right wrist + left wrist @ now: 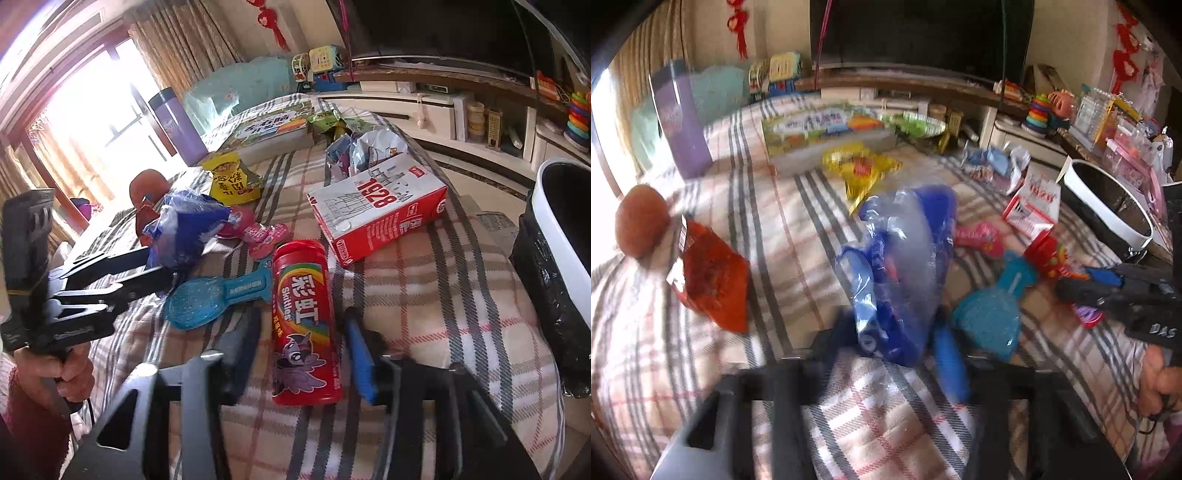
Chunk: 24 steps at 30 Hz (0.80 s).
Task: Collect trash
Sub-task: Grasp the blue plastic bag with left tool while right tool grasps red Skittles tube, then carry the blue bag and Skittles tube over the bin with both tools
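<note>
A crumpled blue plastic bag (897,266) stands up between the fingers of my left gripper (894,321), which is shut on it; the right wrist view shows the bag (184,229) at that gripper's tips (166,273). A red Skittles tube (303,321) lies flat on the plaid blanket (424,295). My right gripper (303,314) is open and straddles it, with a sliver of blanket showing on each side. The same tube (1052,258) shows in the left wrist view beside the right gripper (1082,288). A white bin with a black liner (554,206) (1100,212) stands at the right edge.
On the blanket lie a red-and-white carton (376,210), a teal scoop (207,302), pink wrappers (255,229), a yellow wrapper (231,181), an orange snack bag (709,284) and a blue-white wrapper (365,151). A purple flask (177,125) and a picture book box (269,129) sit farther back.
</note>
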{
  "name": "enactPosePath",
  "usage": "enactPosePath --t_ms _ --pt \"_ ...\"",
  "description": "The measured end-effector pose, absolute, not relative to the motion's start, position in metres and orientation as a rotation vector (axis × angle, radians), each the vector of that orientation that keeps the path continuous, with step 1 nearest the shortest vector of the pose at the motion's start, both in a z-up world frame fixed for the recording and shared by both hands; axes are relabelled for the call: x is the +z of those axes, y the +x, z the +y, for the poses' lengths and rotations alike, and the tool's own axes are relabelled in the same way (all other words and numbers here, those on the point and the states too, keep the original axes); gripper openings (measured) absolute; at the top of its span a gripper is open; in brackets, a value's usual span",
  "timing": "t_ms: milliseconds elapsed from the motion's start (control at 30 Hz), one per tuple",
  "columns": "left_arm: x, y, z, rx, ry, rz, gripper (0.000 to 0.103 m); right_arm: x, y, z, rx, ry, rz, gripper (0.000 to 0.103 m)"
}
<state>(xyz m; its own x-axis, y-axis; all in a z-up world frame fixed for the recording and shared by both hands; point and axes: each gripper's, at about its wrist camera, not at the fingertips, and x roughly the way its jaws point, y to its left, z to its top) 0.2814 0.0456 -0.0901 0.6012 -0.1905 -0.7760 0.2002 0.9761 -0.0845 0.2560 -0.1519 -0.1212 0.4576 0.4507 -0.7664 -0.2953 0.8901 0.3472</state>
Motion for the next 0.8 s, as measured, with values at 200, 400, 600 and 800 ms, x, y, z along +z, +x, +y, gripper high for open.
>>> enactPosePath --t_ms 200,400,600,800 --pt "-0.076 0.267 0.051 -0.215 -0.031 0.850 0.026 -0.115 0.245 -0.163 0.454 0.204 0.976 0.034" --pt "-0.053 0.236 0.036 -0.266 -0.025 0.796 0.026 -0.099 0.231 -0.183 0.438 0.257 0.926 0.034" --pt "-0.049 0.228 0.007 -0.363 -0.032 0.803 0.026 -0.089 0.221 -0.206 0.406 0.291 0.894 0.034" --pt "-0.053 0.239 -0.028 -0.429 -0.009 0.828 0.026 -0.084 0.211 -0.238 0.342 0.321 0.873 0.034"
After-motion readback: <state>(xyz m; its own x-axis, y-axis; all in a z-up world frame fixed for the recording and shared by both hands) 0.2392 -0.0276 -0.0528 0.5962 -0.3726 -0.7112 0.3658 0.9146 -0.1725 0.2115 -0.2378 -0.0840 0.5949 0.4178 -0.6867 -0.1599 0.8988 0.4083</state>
